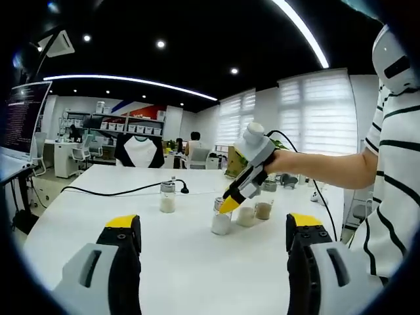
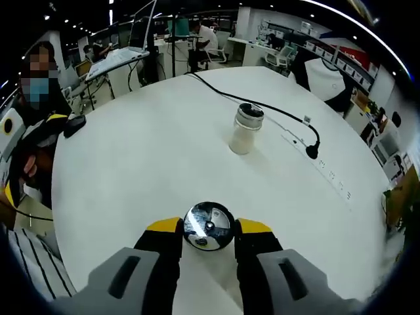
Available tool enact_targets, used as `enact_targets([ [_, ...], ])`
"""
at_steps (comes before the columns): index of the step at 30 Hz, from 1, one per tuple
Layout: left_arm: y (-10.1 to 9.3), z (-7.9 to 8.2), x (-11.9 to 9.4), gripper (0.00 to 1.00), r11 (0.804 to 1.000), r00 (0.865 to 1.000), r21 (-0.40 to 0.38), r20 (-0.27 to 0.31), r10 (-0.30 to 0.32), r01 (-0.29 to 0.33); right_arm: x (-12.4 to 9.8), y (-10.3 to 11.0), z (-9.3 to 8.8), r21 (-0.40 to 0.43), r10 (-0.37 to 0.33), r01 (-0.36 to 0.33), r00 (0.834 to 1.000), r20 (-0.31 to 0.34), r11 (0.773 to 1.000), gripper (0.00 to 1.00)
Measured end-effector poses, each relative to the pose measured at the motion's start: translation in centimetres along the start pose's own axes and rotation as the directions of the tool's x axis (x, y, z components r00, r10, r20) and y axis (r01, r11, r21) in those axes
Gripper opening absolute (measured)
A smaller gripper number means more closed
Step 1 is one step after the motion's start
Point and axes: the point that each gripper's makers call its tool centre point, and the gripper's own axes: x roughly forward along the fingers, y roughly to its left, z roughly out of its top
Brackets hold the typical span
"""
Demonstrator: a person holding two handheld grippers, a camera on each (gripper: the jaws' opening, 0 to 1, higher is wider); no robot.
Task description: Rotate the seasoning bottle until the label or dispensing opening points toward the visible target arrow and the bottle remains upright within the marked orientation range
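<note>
In the left gripper view, the left gripper (image 1: 213,239) hovers low over the white table (image 1: 98,210) with its jaws spread wide and nothing between them, taking no part in the work for now. Further along the table stands a lone jar (image 1: 168,197) with pale contents and a black cable (image 1: 118,192) beside it, then a cluster of three jars, where the right gripper (image 1: 230,205) comes down from a person's arm onto the nearest one, the seasoning bottle (image 1: 221,222). In the right gripper view, the right gripper (image 2: 209,231) has its yellow-tipped jaws closed against either side of the seasoning bottle's shiny metal cap (image 2: 209,225), seen from above, with the bottle standing upright on the table (image 2: 144,151). The grasp thus appears made, but no target arrow or marked range can be made out in either view, so whether any turning is done cannot be told; the rotation itself seems still ahead.
</note>
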Motion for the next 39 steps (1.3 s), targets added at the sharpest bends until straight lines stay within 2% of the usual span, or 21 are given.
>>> enact_targets([
  [2,0.1,-0.3,0.0,0.96,1.0,1.0,-0.005,-0.007,0.004,-0.004,0.0,0.3,0.1,-0.05,0.009,-0.009,1.0,0.014,0.999,0.3],
  [4,0.0,-0.5,0.0,0.96,1.0,1.0,-0.008,-0.009,0.001,-0.001,-0.3,0.0,0.3,-0.139,-0.021,0.024,0.999,0.024,0.99,0.31],
  [5,-0.2,-0.5,0.0,0.96,1.0,1.0,-0.008,-0.009,-0.001,0.001,-0.5,0.0,0.6,-0.183,-0.033,0.042,0.998,0.052,0.982,0.31],
  [8,-0.3,-0.4,0.2,0.96,1.0,1.0,-0.01,-0.008,-0.004,0.004,-1.0,0.4,0.6,-0.136,-0.02,0.031,0.997,0.08,0.99,0.36],
  [9,-0.3,-0.4,0.3,0.96,1.0,1.0,-0.008,-0.006,-0.006,0.006,-1.1,0.9,0.6,-0.099,0.012,-0.003,0.996,0.092,0.995,0.38],
  [11,-0.3,-0.4,0.5,0.96,1.0,1.0,-0.005,-0.008,-0.008,0.008,-1.5,1.1,0.6,-0.057,0.031,-0.024,0.993,0.117,0.998,0.42],
  [14,-0.5,-0.5,0.7,0.96,1.0,1.0,-0.004,-0.011,-0.013,0.013,-2.3,0.6,0.6,-0.079,-0.007,0.019,0.99,0.142,0.997,0.43],
  [17,-0.7,-0.7,1.1,0.96,1.0,1.0,-0.005,-0.015,-0.021,0.021,-4.0,0.1,1.9,-0.134,-0.05,0.085,0.968,0.247,0.987,0.41],
  [19,-0.9,-0.9,1.4,0.96,1.0,0.999,-0.003,-0.021,-0.026,0.026,-5.7,0.4,2.4,-0.101,-0.051,0.085,0.95,0.308,0.991,0.39],
  [21,-0.4,-0.7,1.7,0.95,0.999,1.0,0.042,-0.022,-0.003,0.004,-7.9,0.2,3.1,-0.066,-0.071,0.107,0.911,0.407,0.992,0.39],
  [23,0.0,-0.4,1.9,0.94,0.994,0.999,0.109,-0.028,0.017,-0.013,-10.0,0.0,3.7,-0.043,-0.086,0.125,0.86,0.504,0.991,0.4],
  [24,-0.2,-0.1,2.0,0.94,0.994,1.0,0.111,-0.023,0.009,-0.006,-11.4,-0.1,3.9,-0.009,-0.101,0.129,0.82,0.563,0.992,0.43],
  [26,-0.1,0.5,2.3,0.94,0.996,1.0,0.092,-0.008,-0.006,0.007,-13.0,-0.1,3.5,0.017,-0.115,0.133,0.774,0.622,0.991,0.48],
  [28,-0.1,0.9,2.6,0.94,0.997,1.0,0.077,0.006,-0.016,0.015,-13.8,-0.4,2.2,0.057,-0.143,0.137,0.775,0.616,0.989,0.48],
  [29,-0.1,1.0,2.7,0.94,0.997,1.0,0.07,0.013,-0.02,0.019,-14.2,-0.5,1.9,0.095,-0.158,0.126,0.768,0.621,0.987,0.47],
  [30,-0.2,1.2,2.8,0.94,0.998,1.0,0.061,0.022,-0.022,0.021,-14.9,-0.4,1.6,0.118,-0.169,0.122,0.744,0.646,0.985,0.47],
  [32,-0.1,1.2,3.1,0.93,0.999,0.999,0.046,0.029,-0.026,0.024,-15.8,-0.4,1.1,0.135,-0.192,0.137,0.723,0.664,0.981,0.47],
  [33,-0.1,1.2,3.3,0.92,0.999,0.999,0.035,0.032,-0.03,0.029,-16.6,-0.6,0.8,0.135,-0.217,0.171,0.696,0.685,0.976,0.46],
  [34,-0.1,1.3,3.4,0.9,0.999,0.999,0.029,0.034,-0.032,0.031,-17.1,-0.6,0.6,0.129,-0.225,0.19,0.681,0.697,0.973,0.45],
  [37,-0.2,2.0,3.8,0.87,0.999,0.997,0.01,0.062,-0.046,0.046,-19.0,-1.0,-0.3,0.108,-0.246,0.253,0.615,0.749,0.961,0.45],
  [39,-0.1,2.6,4.1,0.88,0.999,0.995,-0.002,0.082,-0.052,0.053,-19.9,-1.1,-0.7,0.124,-0.249,0.247,0.578,0.777,0.961,0.45],
])
